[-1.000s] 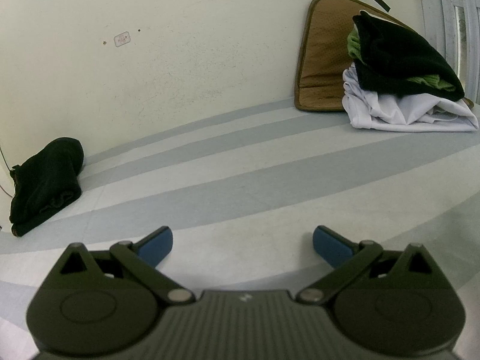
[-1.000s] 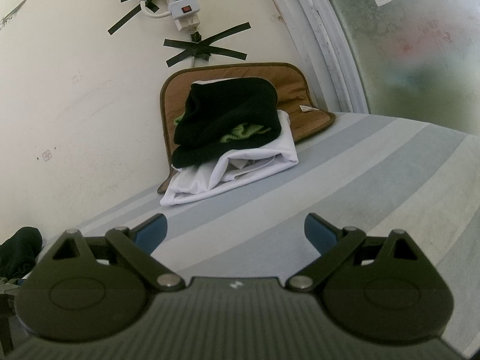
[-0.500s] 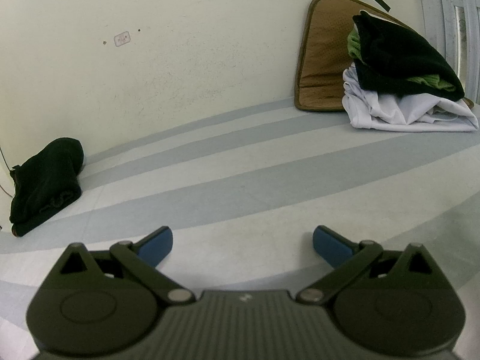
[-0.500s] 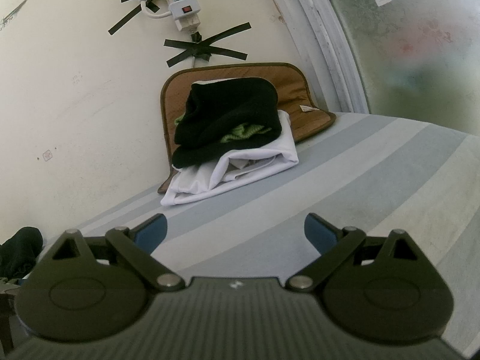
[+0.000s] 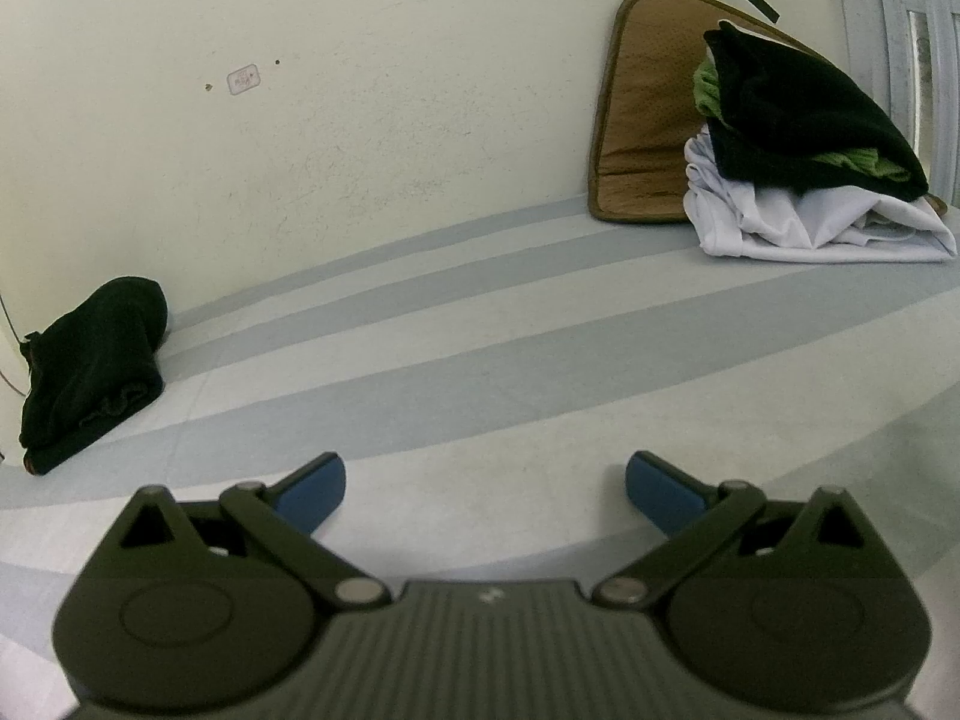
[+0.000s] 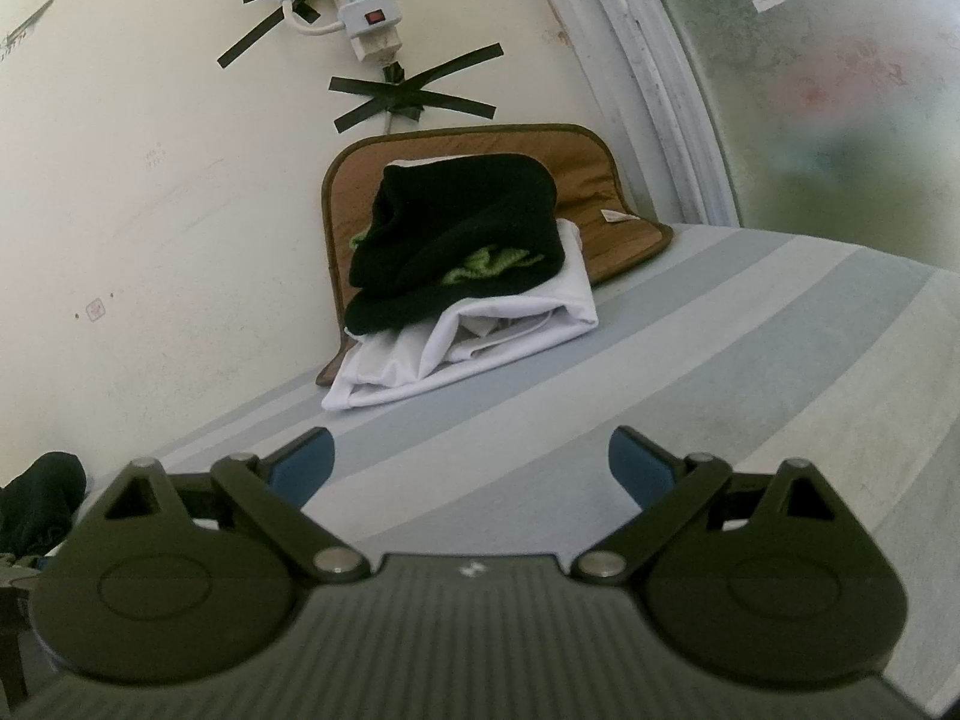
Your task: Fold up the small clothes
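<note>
A pile of clothes lies at the far right against the wall: a black garment (image 5: pixel 804 114) with some green cloth (image 5: pixel 708 87) on top of a white garment (image 5: pixel 798 225). The same pile shows in the right wrist view, black garment (image 6: pixel 462 228) over white garment (image 6: pixel 480 339). A separate black garment (image 5: pixel 90 360) lies at the far left by the wall; its edge shows in the right wrist view (image 6: pixel 36 504). My left gripper (image 5: pixel 485 492) is open and empty above the striped sheet (image 5: pixel 480 360). My right gripper (image 6: pixel 471 471) is open and empty, short of the pile.
A brown mat (image 5: pixel 642 120) leans against the wall behind the pile, also in the right wrist view (image 6: pixel 606 222). A power strip (image 6: pixel 360 6) is taped to the wall above it. A frosted window (image 6: pixel 840 90) stands at the right.
</note>
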Available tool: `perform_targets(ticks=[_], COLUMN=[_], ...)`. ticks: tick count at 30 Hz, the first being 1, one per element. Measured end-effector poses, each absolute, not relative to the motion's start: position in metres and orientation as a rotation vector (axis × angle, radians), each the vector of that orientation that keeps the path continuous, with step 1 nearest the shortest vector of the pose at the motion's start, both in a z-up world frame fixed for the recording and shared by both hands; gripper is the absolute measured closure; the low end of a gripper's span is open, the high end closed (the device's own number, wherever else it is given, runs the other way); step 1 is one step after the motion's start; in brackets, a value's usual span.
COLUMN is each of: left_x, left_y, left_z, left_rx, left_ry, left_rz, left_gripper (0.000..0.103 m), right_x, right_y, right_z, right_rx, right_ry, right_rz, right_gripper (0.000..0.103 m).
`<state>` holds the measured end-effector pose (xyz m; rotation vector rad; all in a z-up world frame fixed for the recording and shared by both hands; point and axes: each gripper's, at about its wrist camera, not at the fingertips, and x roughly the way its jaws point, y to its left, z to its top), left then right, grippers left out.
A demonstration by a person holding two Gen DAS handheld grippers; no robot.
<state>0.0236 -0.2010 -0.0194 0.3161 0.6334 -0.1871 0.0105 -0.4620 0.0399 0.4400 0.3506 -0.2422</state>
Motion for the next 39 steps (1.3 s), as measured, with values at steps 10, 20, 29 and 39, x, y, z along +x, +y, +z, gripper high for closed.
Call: perform_targets(ticks=[10, 20, 29, 39], left_x=[0.0235, 0.0235, 0.0234, 0.022], left_y=[-0.2017, -0.2022, -0.2032, -0.2035], left_z=[-0.0191, -0.0189, -0.019, -0.0193], left_rx=[0.317, 0.316, 0.315, 0.313], left_ry=[0.633, 0.634, 0.635, 0.626], left_rz=[-0.187, -0.186, -0.187, -0.208], left_gripper=[0.0, 0.0, 0.0, 0.0], right_x=[0.0097, 0.0095, 0.0098, 0.0104], right_y=[-0.4614, -0.4611, -0.4618, -0.462], right_z=[0.0399, 0.04, 0.04, 0.04], right_rx=[0.44, 0.441, 0.44, 0.439], right_ry=[0.35, 0.348, 0.349, 0.35], right_rz=[-0.244, -0.245, -0.243, -0.242], right_gripper=[0.003, 0.003, 0.003, 0.003])
